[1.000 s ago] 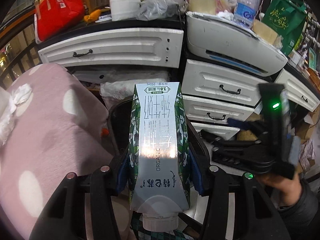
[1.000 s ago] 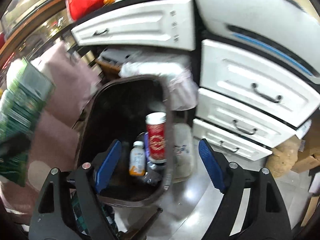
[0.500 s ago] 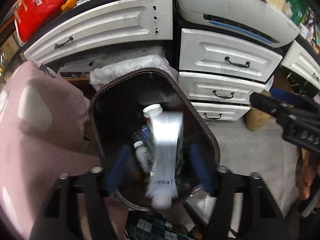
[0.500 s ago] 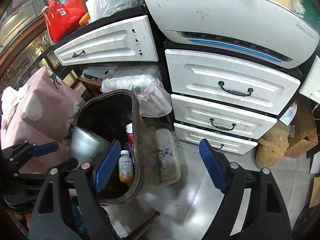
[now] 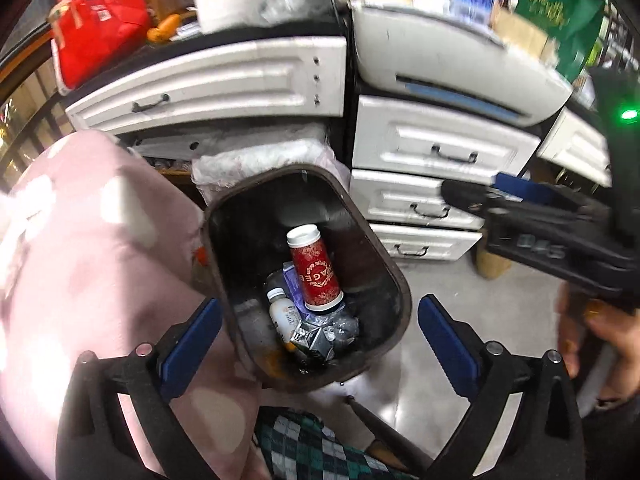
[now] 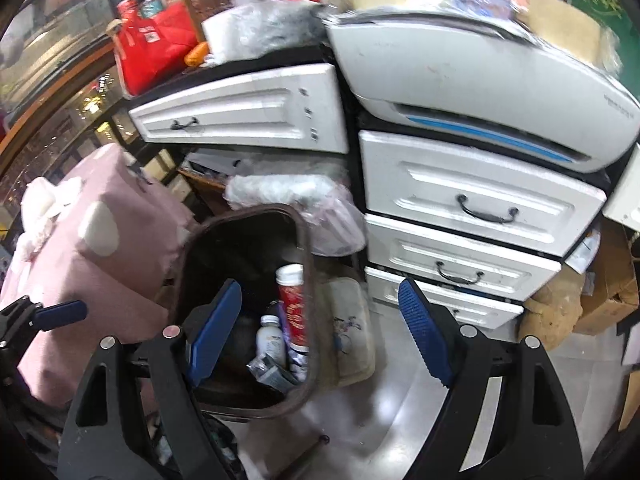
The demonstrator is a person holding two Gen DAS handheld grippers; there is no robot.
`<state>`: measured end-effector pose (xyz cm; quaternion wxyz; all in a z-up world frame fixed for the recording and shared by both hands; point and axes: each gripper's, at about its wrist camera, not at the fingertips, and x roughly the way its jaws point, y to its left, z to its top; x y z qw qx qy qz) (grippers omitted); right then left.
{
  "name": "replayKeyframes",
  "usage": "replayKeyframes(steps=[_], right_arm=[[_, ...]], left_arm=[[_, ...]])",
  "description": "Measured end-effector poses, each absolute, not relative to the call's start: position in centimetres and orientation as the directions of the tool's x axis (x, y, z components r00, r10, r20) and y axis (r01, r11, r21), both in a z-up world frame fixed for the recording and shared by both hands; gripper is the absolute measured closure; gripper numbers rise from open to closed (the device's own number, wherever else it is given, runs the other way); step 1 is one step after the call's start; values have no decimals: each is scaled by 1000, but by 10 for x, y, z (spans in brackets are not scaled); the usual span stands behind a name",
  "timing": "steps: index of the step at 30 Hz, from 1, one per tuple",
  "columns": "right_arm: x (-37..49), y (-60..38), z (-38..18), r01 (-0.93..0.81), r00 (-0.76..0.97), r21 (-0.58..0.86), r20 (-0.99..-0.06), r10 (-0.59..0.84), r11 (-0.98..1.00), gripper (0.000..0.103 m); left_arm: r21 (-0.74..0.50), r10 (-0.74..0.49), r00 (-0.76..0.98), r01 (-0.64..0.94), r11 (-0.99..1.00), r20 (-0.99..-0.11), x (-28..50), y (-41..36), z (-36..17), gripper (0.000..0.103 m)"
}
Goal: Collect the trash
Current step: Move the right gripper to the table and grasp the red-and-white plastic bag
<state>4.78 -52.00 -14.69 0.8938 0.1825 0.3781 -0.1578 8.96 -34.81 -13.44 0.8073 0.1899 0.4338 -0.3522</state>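
Bin (image 5: pixel 394 280), dark brown and open-topped, stands on the floor in front of white drawers (image 5: pixel 440 152). Inside the bin lie a red cup (image 5: pixel 316 272), a small white bottle (image 5: pixel 282 316) and a crumpled silver carton (image 5: pixel 312 338), so some trash looks already collected. The left gripper (image 5: pixel 318 346) hangs above the bin; its jaws have just been opening and now stand wide with nothing between them. The right gripper (image 6: pixel 320 332), right of the bin, is also released and empty. No loose trash shows outside the bin, so what remains cannot be told. A pink cushion (image 5: pixel 80 248) presses against the bin's left rim; bare floor (image 5: pixel 432 280) lies to its right, giving open room.
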Motion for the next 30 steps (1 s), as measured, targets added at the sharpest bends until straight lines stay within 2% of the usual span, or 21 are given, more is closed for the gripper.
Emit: replayKeyframes(steps=[10,18,26,30], right_arm=[[95,-421,-99,153,744,201,-667,22,968,17],[138,-325,-77,-98,739,185,-644,196,978,16],[183,-256,-65,-258,695,213,-637,334,942,16],[213,-227,-62,-317,666,225,-638,385,921,16]], left_arm=[[-9,-411,516,615,789,-751,100,-240,-67,6],[-6,-281,622,407,913,-731,137,-128,-41,6],[29,-108,692,184,983,-714,182,-26,-38,6],[6,-93,683,141,990,-725,209,8,-45,6]])
